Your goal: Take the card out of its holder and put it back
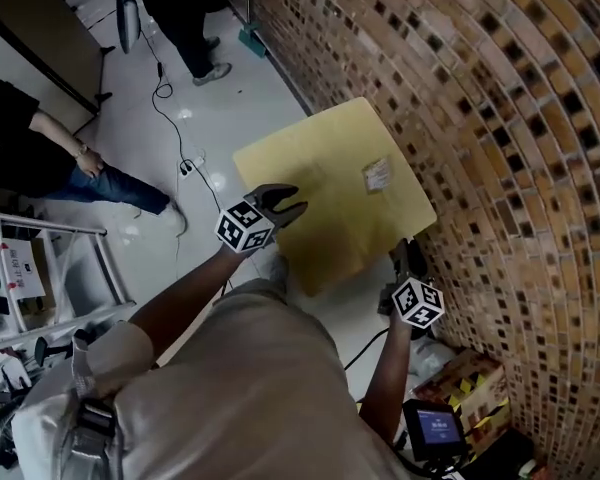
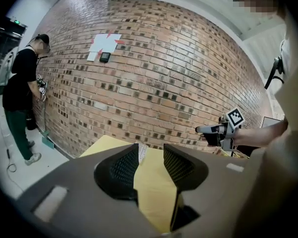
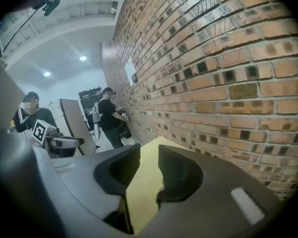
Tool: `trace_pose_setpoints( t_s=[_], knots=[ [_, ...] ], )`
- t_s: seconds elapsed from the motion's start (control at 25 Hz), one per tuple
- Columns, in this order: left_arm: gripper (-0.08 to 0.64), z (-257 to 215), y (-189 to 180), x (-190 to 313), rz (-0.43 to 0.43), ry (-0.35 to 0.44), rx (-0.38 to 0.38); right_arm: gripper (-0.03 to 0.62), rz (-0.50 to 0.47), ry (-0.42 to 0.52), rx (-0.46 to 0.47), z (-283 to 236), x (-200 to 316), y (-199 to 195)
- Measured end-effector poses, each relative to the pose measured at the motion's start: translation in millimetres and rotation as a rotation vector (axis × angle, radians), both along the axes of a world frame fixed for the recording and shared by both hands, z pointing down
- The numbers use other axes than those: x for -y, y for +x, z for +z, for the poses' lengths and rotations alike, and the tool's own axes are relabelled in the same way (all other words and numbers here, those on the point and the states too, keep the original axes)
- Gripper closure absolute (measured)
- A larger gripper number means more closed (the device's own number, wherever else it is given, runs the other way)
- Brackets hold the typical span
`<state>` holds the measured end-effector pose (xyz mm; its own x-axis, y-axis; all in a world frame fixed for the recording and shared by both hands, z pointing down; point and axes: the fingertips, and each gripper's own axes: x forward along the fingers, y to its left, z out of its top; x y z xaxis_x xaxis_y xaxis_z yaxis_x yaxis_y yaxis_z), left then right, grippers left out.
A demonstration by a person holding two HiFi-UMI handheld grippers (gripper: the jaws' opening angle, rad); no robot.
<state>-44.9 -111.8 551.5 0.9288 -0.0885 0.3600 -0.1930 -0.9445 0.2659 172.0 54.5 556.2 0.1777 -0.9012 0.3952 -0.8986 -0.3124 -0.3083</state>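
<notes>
Card (image 1: 377, 174) looks thin, light and bendy, lying on the yellow desk (image 1: 310, 158); best pinch it by an edge. Left claw (image 2: 149, 148) and right claw (image 3: 149, 148) are spread, empty.

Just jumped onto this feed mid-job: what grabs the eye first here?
A yellow table stands against the brick wall, bare but for a small pale card holder near its wall side. Both grippers hover open and empty at the table's near edge, the left gripper towards its left and the right gripper close to the wall.
</notes>
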Motion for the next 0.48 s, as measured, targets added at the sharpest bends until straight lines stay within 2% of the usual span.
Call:
trace_pose_setpoints(
  t_s=[0.24, 0.48],
  knots=[
    [0.383, 3.3, 8.4, 27.2, 0.015, -0.011, -0.022, 0.483, 0.007, -0.020, -0.018, 6.4, 24.0, 6.8],
    [0.383, 16.0, 21.7, 36.5, 0.004, -0.023, -0.003, 0.483, -0.008, -0.041, -0.004, 20.5, 38.5, 17.9]
  ],
)
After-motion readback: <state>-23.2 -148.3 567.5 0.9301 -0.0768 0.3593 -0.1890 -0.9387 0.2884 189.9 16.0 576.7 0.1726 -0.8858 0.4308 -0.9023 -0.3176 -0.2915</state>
